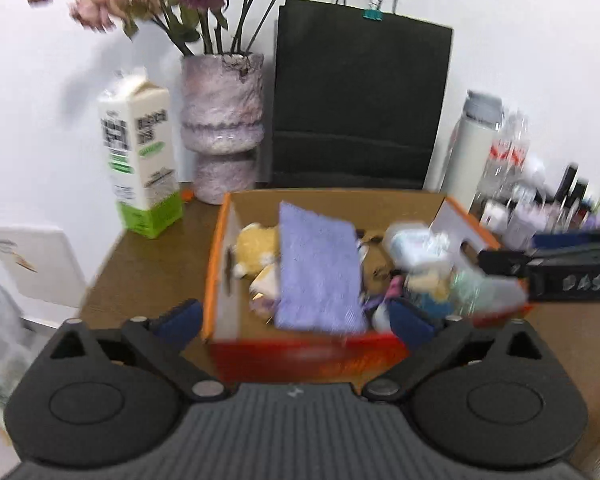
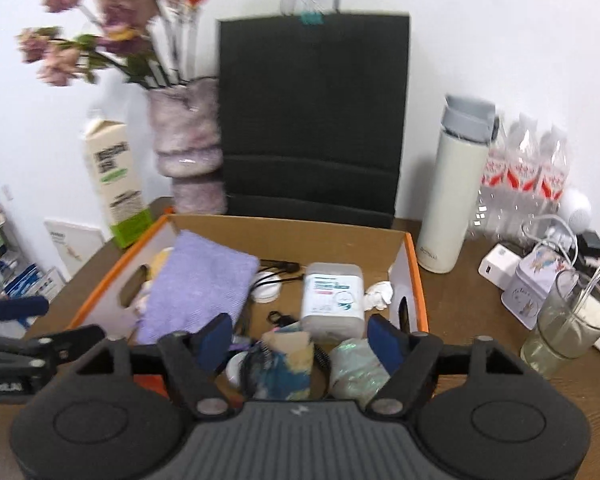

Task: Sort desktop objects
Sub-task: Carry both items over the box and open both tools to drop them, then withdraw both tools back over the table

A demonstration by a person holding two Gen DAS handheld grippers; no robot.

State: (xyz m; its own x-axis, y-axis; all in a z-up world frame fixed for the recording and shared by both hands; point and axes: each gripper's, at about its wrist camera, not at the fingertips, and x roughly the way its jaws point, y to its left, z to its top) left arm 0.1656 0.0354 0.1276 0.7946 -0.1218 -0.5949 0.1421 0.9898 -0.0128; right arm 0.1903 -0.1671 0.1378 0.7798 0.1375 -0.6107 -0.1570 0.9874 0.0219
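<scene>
An orange-edged cardboard box (image 1: 216,264) (image 2: 416,280) sits on the brown desk, full of items: a purple cloth (image 1: 318,272) (image 2: 198,290), plush toys (image 1: 256,250), a white wipes pack (image 2: 332,298), a crumpled tissue (image 2: 378,294) and small pouches (image 2: 284,364). My left gripper (image 1: 296,316) is open over the box's near edge, empty. My right gripper (image 2: 300,338) is open above the box's near end, empty. Each gripper shows at the edge of the other's view.
Behind the box stand a black paper bag (image 1: 360,108) (image 2: 314,116), a purple vase of flowers (image 1: 222,128) (image 2: 188,140) and a milk carton (image 1: 140,152) (image 2: 114,176). To the right are a white thermos (image 2: 452,188), water bottles (image 2: 524,172), a tin (image 2: 534,284), a glass (image 2: 568,320).
</scene>
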